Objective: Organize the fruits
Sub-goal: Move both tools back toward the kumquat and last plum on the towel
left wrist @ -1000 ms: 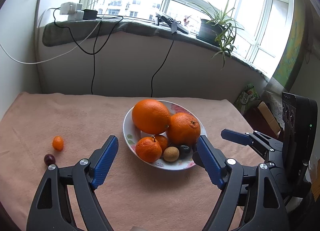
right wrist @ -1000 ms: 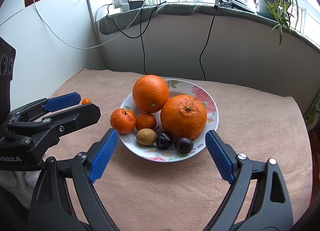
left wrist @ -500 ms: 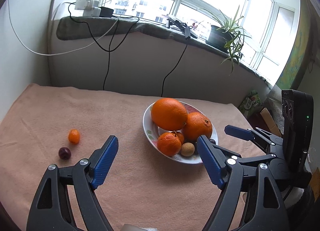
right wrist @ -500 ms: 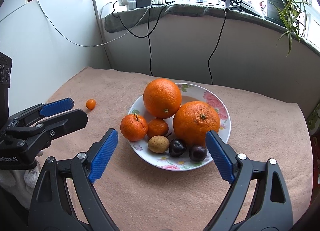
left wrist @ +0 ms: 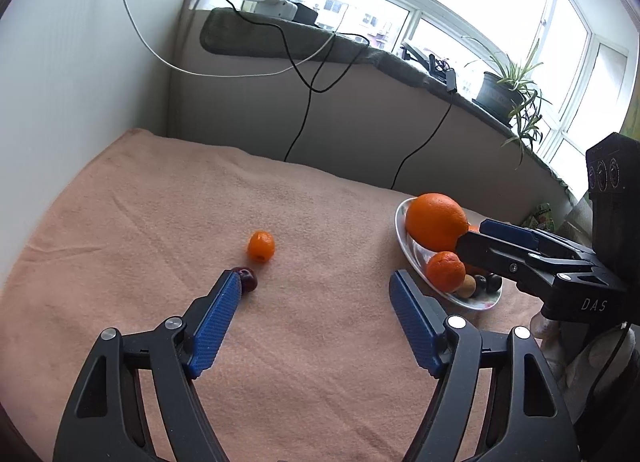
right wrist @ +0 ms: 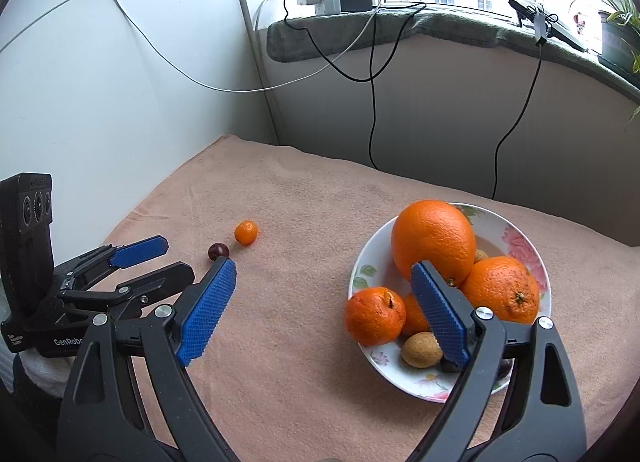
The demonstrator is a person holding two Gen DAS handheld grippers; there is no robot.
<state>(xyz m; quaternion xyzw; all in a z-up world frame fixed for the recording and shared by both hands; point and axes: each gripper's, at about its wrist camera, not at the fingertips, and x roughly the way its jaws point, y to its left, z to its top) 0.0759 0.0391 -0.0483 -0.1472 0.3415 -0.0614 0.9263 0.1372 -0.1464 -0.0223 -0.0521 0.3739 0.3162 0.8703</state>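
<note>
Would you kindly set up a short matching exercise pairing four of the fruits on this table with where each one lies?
Things:
1. kumquat
2. cherry
3. biggest orange
4. tan fruit

Places:
A. near rim of the plate, beside the small mandarin
B. bare cloth, farther from the tools
C. far part of the plate, topping the pile
D. bare cloth, at the tip of the left tool

Pairs: 1-B, 2-D, 3-C, 4-A
</note>
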